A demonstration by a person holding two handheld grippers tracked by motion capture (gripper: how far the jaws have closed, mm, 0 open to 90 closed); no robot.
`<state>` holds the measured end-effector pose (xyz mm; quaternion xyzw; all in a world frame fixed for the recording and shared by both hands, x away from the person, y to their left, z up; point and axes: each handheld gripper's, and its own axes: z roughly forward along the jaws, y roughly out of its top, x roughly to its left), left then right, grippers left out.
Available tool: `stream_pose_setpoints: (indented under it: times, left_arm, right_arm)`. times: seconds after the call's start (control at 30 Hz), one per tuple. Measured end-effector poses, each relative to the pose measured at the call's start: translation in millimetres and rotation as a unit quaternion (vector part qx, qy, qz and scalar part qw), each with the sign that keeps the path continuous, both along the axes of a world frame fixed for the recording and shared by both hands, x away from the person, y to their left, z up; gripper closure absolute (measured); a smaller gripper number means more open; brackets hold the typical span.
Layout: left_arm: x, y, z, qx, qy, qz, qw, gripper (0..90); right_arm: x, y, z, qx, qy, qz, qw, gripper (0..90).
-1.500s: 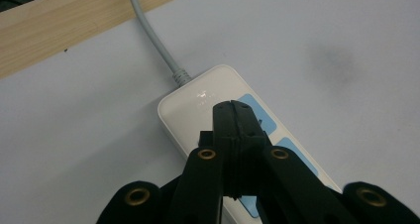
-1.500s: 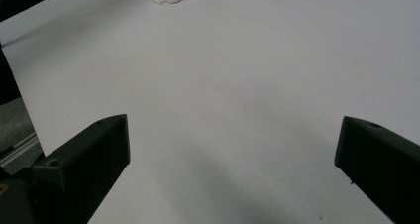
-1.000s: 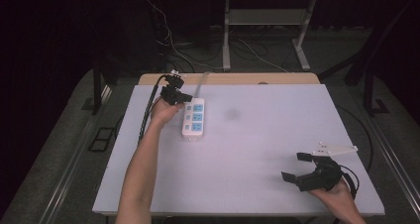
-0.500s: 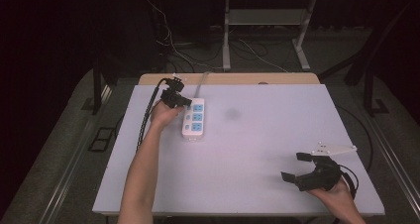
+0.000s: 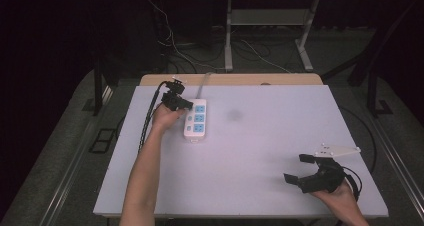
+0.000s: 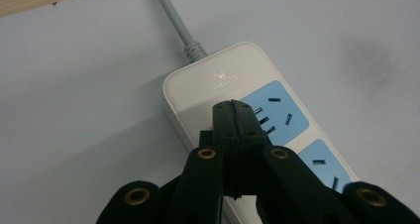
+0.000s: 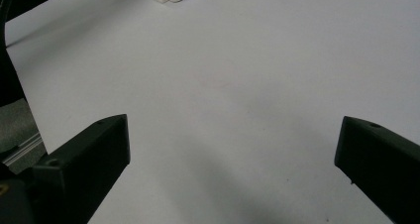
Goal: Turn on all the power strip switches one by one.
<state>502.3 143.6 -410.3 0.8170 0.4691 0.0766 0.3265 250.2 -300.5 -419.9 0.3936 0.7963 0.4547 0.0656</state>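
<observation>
White power strip [image 6: 233,80], small unreadable grey logo.

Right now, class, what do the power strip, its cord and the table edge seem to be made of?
Power strip: probably moulded plastic, smooth white shell with matte blue socket panels.
Cord: likely rubbery grey sheathing, ending in a ribbed collar at the strip.
Table edge: looks like pale wood or wood-look laminate; faint grain shows beyond the white top.

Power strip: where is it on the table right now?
In the high view the power strip lies at the table's far left, its cord running off the far edge. The shut left gripper is right over its cord end.
</observation>
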Motion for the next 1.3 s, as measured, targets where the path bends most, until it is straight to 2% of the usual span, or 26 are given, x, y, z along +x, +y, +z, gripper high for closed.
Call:
stream_pose_setpoints:
  times: [0.2,0.37,0.5,0.63,0.73,0.83,0.9,1.0,1.1,1.3]
  left_arm:
    - [0.9,-0.4,-0.4,0.002,0.007,0.001,1.0,90.0]
    - [3.0,1.1,-1.2,-0.005,0.017,0.006,0.9998,90.0]
    - [2.1,-1.8,-0.9,0.009,0.01,0.001,0.9999,90.0]
    - [2.0,0.1,-1.8,-0.002,0.014,0.007,0.9999,90.0]
    - [1.4,-1.4,-1.1,0.007,0.011,0.004,0.9999,90.0]
    - [1.1,-0.5,-1.2,0.002,0.015,0.003,0.9999,90.0]
    - [0.3,-0.6,-1.8,0.003,0.007,0.0,1.0,89.9]
    - [-1.7,2.4,-4.6,-0.018,0.004,0.012,0.9998,89.8]
    - [-3.1,2.4,-4.9,-0.019,-0.001,0.015,0.9997,89.9]
    - [-5.2,-1.5,-1.6,0.007,-0.015,0.005,0.9999,89.7]
  right_arm:
    - [-0.3,-1.0,0.5,0.003,-0.001,-0.001,1.0,0.6]
    - [-0.5,-1.2,0.6,0.003,-0.002,-0.001,1.0,0.6]
    - [-0.6,-2.0,0.7,0.003,-0.002,-0.002,1.0,0.6]
    - [-0.4,-2.0,0.8,0.003,-0.002,-0.003,1.0,0.6]
    - [-0.7,-1.9,0.8,0.002,-0.003,-0.002,1.0,0.6]
    - [-0.5,-2.4,0.9,0.003,-0.002,-0.004,1.0,0.6]
    - [-0.4,-2.6,0.9,0.003,-0.002,-0.005,1.0,0.6]
    - [-0.4,-2.7,1.1,0.003,-0.002,-0.005,1.0,0.6]
    - [-0.4,-2.5,0.9,0.003,-0.001,-0.004,1.0,0.6]
    - [0.1,-2.5,0.7,0.003,-0.002,-0.006,1.0,0.6]
